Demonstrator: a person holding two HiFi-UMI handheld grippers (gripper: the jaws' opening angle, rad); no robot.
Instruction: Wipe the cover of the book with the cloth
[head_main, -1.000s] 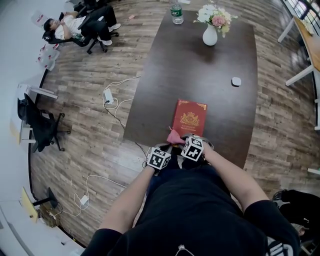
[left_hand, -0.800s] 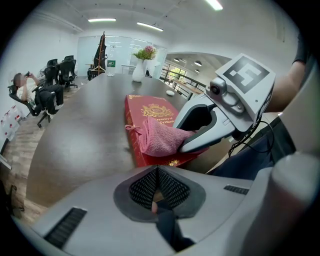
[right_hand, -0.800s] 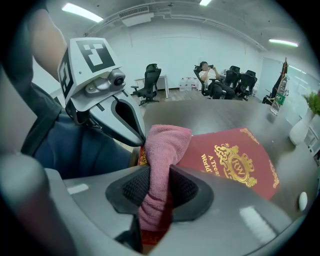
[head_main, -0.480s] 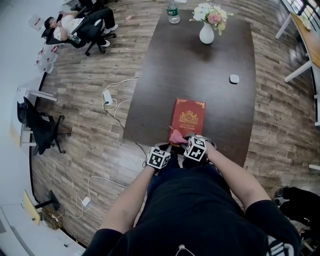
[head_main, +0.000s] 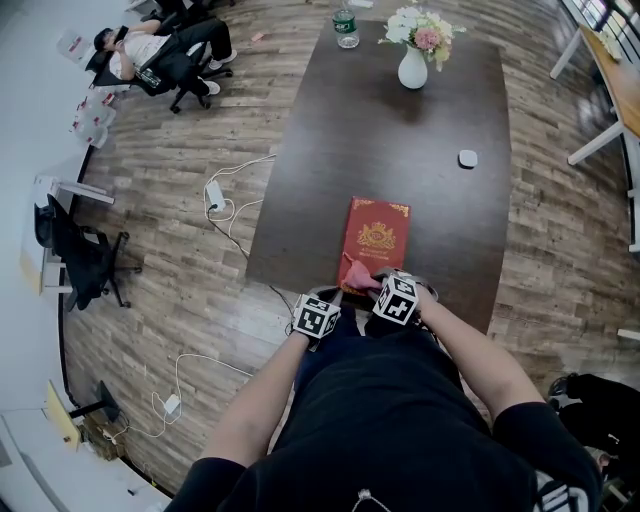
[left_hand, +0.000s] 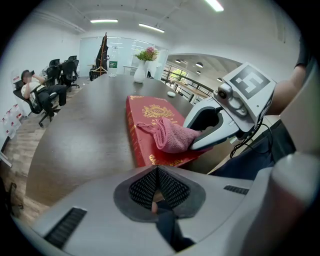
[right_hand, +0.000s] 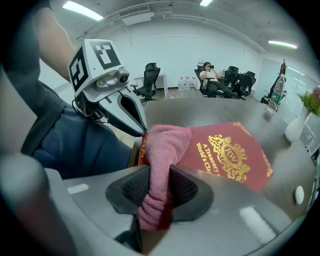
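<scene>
Pink cloth (right_hand: 162, 145) in right gripper (right_hand: 159, 186), touching book (right_hand: 227, 152); white vase (head_main: 413, 69) holds flowers (head_main: 421, 28).

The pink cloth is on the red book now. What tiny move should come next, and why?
Probably slide the right gripper forward, dragging the cloth along the book toward its far end. The jaws are clamped on the cloth, which lies on the cover's near end, and the rest of the cover is bare.
</scene>
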